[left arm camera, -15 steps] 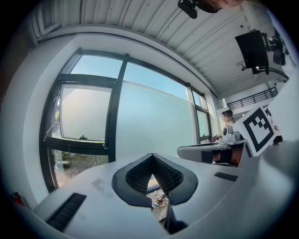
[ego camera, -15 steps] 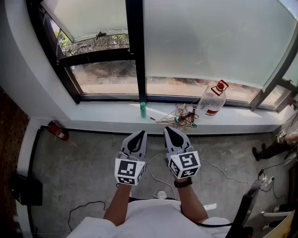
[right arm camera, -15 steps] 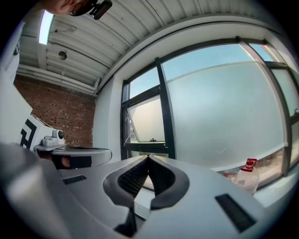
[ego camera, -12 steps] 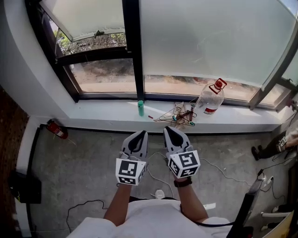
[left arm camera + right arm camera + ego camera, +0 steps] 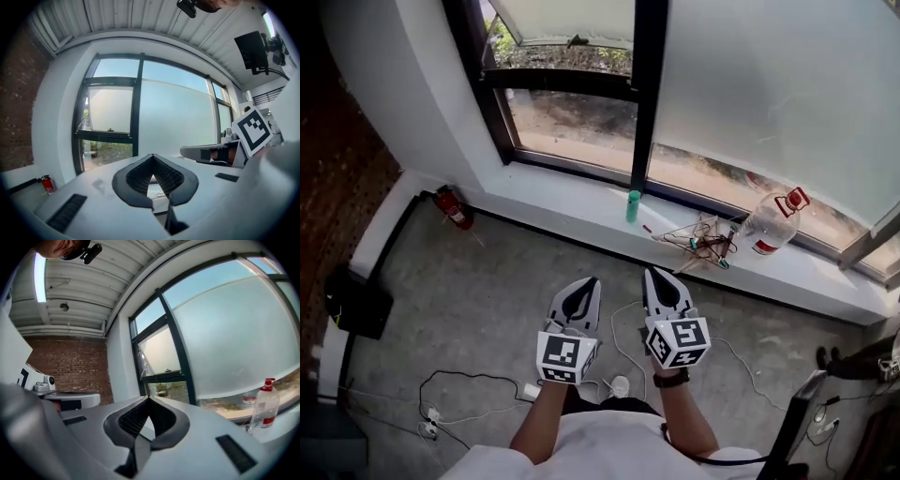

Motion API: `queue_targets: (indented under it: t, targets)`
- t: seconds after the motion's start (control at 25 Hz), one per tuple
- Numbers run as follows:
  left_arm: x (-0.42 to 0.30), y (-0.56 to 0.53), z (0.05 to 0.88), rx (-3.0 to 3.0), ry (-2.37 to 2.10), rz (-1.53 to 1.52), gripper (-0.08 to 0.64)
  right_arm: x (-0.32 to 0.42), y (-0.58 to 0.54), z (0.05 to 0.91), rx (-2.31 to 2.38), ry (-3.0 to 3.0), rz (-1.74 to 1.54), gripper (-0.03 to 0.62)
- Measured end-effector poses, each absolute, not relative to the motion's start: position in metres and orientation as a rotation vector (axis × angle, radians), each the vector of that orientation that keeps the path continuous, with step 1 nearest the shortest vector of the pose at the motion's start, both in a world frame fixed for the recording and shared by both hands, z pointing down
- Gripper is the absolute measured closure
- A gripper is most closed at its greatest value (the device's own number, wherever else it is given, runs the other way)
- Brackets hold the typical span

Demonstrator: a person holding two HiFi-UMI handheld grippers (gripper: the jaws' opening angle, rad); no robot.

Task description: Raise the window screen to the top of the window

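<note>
The window screen is a frosted sheet over the wide right pane, and its lower edge hangs a little above the sill. It fills the middle of the left gripper view and the right of the right gripper view. A smaller frosted panel covers the top of the left pane. My left gripper and right gripper are side by side over the floor, well short of the window. Both are shut with nothing between the jaws, as the left gripper and right gripper show in their own views.
On the sill stand a green bottle, a tangle of wire hangers and a large plastic jug with a red cap. A fire extinguisher leans at the wall's foot. Cables and a black box lie on the floor at left.
The window has slid to the upper right of the head view and more floor shows at left. Both grippers stay shut, side by side in front of the body.
</note>
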State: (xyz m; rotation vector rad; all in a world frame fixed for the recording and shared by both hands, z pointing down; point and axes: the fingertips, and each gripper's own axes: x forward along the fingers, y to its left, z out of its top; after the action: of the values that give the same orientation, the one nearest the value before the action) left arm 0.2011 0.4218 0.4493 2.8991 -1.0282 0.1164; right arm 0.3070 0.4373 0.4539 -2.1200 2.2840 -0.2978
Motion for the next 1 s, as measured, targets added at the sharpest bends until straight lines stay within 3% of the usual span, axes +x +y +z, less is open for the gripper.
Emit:
queue_targets:
  t: [0.16, 0.52, 1.0]
  targets:
    - [0.130, 0.408, 0.458, 2.799, -1.263, 0.127, 0.561, 0.227, 0.404, 0.467, -1.896, 2.504, -0.321, 0.603]
    - [-0.104, 0.369, 0.442, 2.477, -1.974, 0.169, 0.561, -0.023, 0.336, 0.458, -1.246, 2.960, -0.214, 0.603]
    - [-0.368, 0.356, 0.422, 2.148, -2.309, -0.016, 0.561, -0.308, 0.304, 0.431, -0.727, 3.142, -0.037, 0.603]
